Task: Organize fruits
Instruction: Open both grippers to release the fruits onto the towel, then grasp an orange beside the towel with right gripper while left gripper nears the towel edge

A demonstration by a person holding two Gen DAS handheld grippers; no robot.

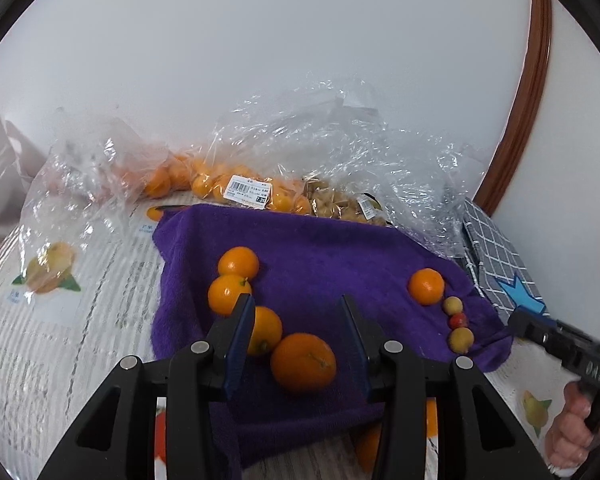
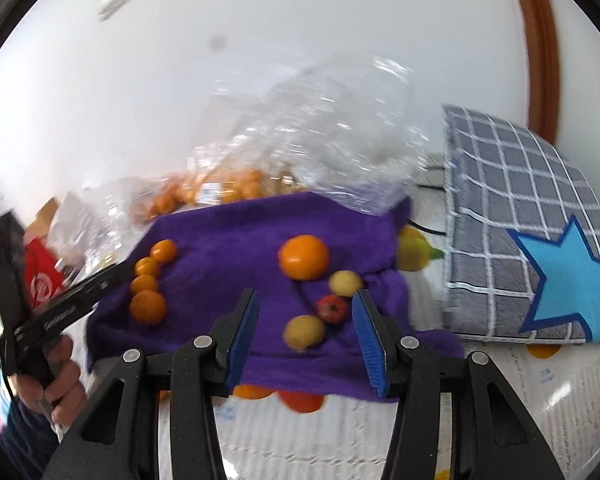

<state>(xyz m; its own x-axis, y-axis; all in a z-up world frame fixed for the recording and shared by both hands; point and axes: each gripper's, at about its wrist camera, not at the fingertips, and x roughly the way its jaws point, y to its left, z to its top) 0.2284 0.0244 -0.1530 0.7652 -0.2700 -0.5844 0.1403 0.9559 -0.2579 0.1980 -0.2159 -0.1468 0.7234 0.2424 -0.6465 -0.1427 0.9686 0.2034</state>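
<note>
The left gripper (image 1: pixel 298 316) hangs wide open and empty, the nearest orange (image 1: pixel 303 362) lying between its fingers on the purple towel (image 1: pixel 332 248). The right gripper (image 2: pixel 306 312), also open and empty, faces small fruits (image 2: pixel 304 332) at the right.

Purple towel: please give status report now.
Left gripper open, empty, over nearest orange. Right gripper open above small red fruit. Fruits lined on purple towel. Nothing blocking.

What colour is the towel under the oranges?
Purple. The towel shows best in the left wrist view.
</note>
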